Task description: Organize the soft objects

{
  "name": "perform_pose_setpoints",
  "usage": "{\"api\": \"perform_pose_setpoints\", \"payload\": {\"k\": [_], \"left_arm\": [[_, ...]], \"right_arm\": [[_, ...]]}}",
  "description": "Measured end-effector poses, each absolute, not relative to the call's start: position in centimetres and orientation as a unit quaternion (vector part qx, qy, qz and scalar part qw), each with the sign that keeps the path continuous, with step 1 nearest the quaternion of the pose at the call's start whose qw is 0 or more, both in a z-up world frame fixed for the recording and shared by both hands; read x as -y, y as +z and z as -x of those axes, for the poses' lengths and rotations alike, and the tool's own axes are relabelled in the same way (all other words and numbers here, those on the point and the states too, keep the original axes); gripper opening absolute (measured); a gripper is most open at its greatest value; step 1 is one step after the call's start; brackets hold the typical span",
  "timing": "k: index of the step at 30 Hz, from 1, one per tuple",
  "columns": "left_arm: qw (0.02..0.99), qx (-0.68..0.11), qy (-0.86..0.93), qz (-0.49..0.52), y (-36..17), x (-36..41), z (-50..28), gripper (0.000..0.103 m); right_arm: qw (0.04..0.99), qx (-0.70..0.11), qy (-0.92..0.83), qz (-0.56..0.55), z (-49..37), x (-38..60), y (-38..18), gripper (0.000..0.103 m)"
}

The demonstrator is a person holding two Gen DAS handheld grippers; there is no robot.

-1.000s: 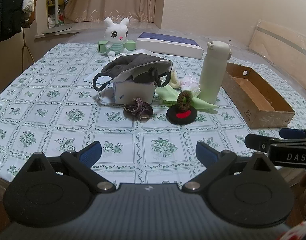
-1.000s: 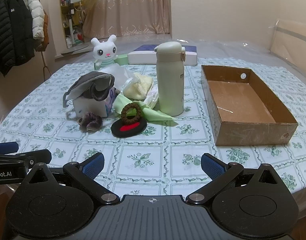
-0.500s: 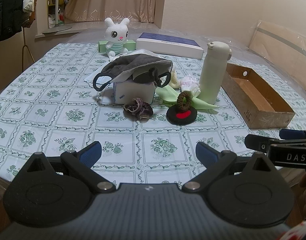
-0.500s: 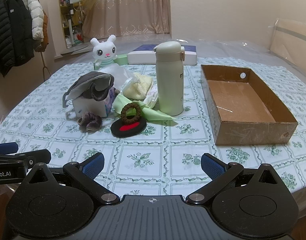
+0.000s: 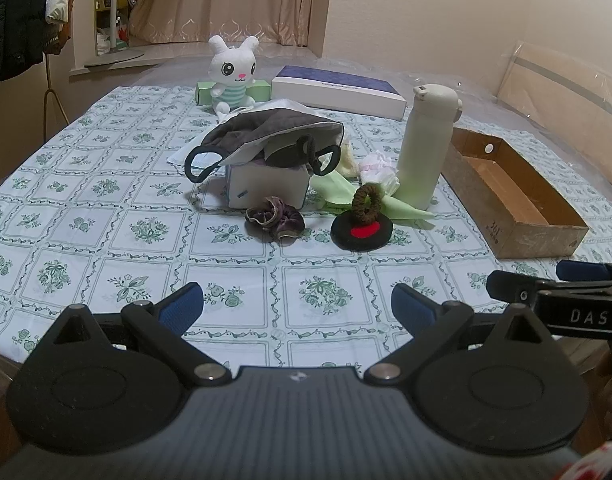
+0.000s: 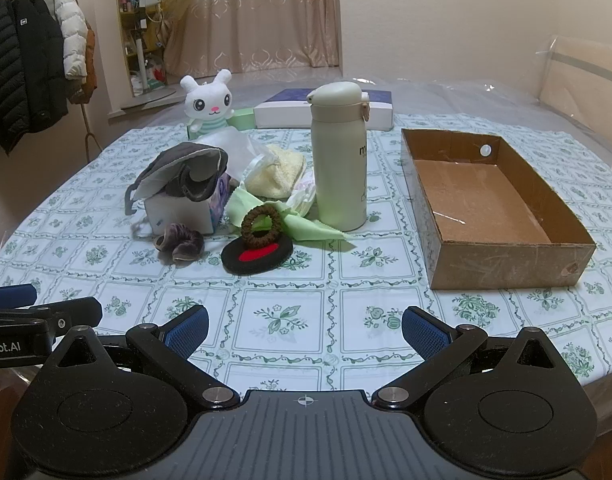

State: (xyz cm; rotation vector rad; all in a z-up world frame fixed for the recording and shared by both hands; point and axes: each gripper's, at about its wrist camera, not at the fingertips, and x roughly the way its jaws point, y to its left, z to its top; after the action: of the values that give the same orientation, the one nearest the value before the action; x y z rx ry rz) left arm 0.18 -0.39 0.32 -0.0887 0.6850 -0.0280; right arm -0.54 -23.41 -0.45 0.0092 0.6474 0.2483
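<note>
Left tongs (image 5: 297, 307) hung wide apart and empty over the near edge of the table (image 5: 105, 248), and the right tongs (image 6: 304, 327) were spread just as wide, holding nothing, right beside them. Ahead of both, well apart from the blue pads, lay the soft pile: a purple scrunchie (image 5: 274, 221) nearest the left tongs, then a black-and-red round pad (image 6: 257, 255) with a brown hair tie (image 6: 261, 221) propped on it. Behind those, a grey face mask (image 5: 265, 136) draped over a white tissue box (image 5: 265, 189), with a green cloth (image 6: 293, 222) touching a cream bottle (image 6: 340, 156). Off to the right stood the cardboard box (image 6: 506, 258), open-topped; at the far edge sat a plush bunny (image 5: 231, 70).
</note>
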Motion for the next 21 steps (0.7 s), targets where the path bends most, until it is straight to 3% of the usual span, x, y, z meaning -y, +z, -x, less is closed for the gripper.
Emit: {"api": "perform_pose_setpoints", "payload": {"k": [21], "left_arm": [[0.942, -0.332, -0.005, 0.043, 0.16, -0.37, -0.84, 0.099]], "right_arm": [[0.942, -0.314, 0.121, -0.009, 0.19, 23.67, -0.86, 0.102]]}}
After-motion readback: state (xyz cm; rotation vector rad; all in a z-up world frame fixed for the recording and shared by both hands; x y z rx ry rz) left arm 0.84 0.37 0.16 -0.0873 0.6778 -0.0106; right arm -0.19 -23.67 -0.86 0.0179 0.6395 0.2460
